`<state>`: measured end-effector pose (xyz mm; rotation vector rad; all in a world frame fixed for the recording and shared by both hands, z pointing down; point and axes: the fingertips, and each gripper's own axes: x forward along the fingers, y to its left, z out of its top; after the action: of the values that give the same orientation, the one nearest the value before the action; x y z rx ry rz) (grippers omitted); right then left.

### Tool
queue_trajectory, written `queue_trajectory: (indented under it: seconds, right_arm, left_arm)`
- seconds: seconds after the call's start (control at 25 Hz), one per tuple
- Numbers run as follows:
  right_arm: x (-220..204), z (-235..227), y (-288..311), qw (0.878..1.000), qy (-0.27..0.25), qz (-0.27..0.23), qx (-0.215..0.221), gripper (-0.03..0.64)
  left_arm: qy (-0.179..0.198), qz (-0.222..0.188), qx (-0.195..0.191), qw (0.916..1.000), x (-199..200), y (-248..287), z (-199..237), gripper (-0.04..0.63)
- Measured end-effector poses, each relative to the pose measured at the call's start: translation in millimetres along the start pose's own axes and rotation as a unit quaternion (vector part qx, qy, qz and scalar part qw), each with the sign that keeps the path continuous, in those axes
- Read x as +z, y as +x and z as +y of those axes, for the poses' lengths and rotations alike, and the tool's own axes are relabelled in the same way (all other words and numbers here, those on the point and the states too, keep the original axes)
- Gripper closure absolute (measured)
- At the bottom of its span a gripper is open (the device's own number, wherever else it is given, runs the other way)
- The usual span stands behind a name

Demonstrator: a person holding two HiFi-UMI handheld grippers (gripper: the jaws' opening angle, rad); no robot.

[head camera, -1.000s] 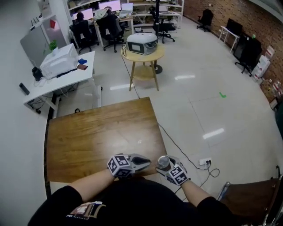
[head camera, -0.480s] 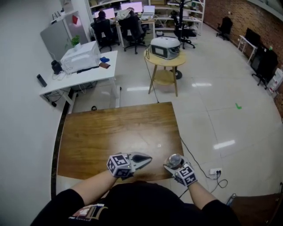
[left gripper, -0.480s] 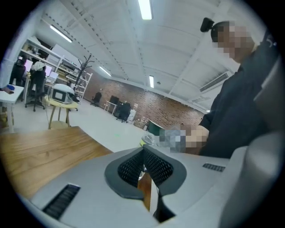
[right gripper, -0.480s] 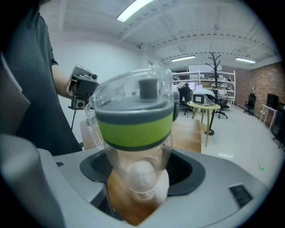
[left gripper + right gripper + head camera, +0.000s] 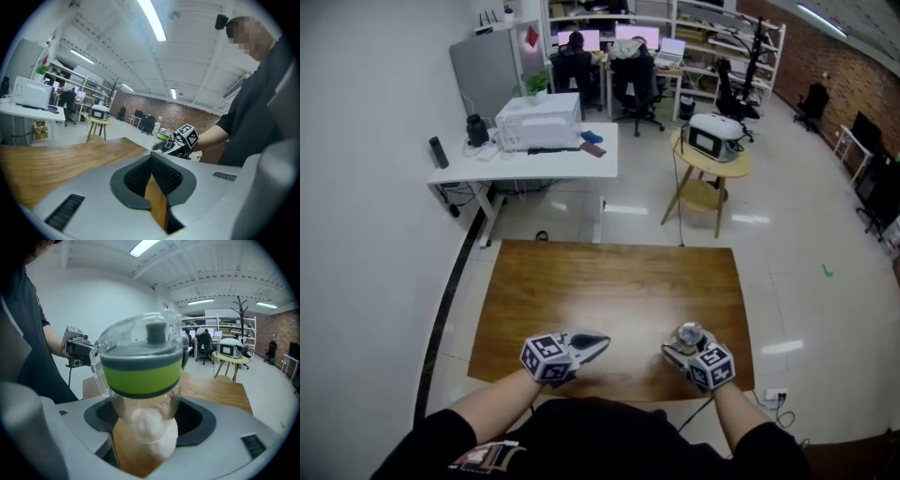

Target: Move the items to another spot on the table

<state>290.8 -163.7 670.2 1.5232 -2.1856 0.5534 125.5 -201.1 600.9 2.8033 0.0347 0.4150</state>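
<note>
Our right gripper [image 5: 686, 343] pinches a clear, green-banded bottle [image 5: 140, 380] upright between its jaws, the pads spread wide against its lower body. The bottle sits at the near right of the table [image 5: 609, 281], close to the near edge; we cannot tell whether its base touches the wood. Our left gripper [image 5: 602, 340] is over the near edge too, left of the middle and well apart from the right one. Its jaws are pressed together with nothing between them, and its tips point right, toward the bottle.
</note>
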Motion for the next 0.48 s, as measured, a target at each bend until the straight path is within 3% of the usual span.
queue_trajectory:
  seconds: [0.24,0.48]
  right_arm:
    - [66,65,90,0.997,-0.05,0.01,0.06,0.265]
    - [130,108,188,0.989,-0.093,-0.004,0.119,0.265]
  left_arm:
    - [-0.018,-0.034,0.078,0.9962,3,-101,68,0.594]
    - [-0.033,-0.068,0.153,0.9853,3,-171,126,0.594]
